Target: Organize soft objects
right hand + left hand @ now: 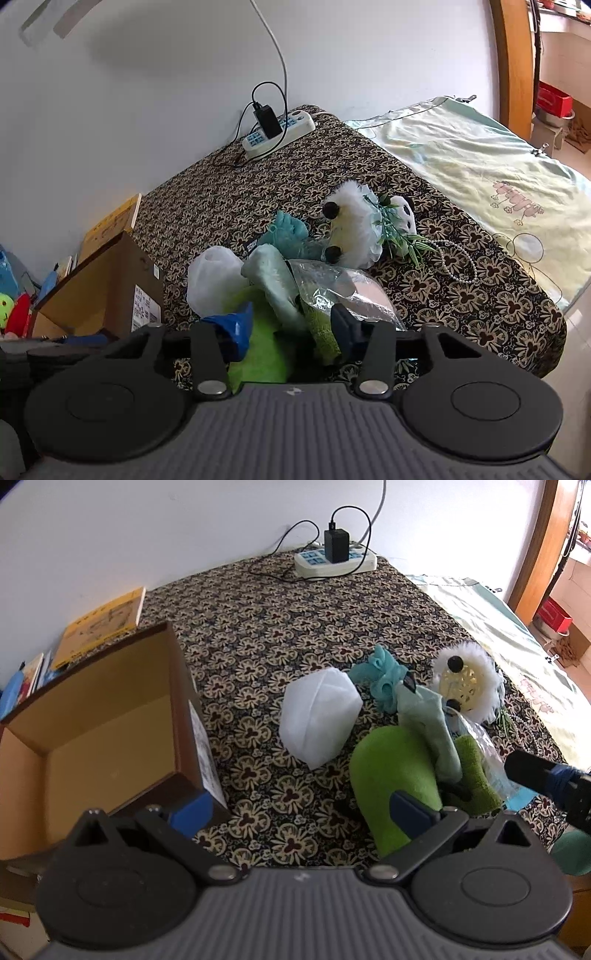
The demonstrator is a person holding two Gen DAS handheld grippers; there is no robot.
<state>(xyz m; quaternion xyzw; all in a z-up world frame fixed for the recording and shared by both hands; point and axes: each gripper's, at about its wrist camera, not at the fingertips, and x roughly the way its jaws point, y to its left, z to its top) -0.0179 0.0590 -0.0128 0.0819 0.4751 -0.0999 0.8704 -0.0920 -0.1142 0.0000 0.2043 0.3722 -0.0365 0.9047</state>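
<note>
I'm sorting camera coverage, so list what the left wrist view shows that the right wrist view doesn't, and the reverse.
Only the left wrist view shows the inside of the open cardboard box and the right tool coming in from the side.

Only the right wrist view shows the small panda among bamboo leaves, the pearl strand, and the cartoon print on the pale quilt.

Both show the white pouch, green plush, teal cloth, white fluffy toy and power strip.

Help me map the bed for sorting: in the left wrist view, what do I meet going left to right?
Books → cardboard box → white pouch → green plush → fluffy white panda toy → right gripper.
</note>
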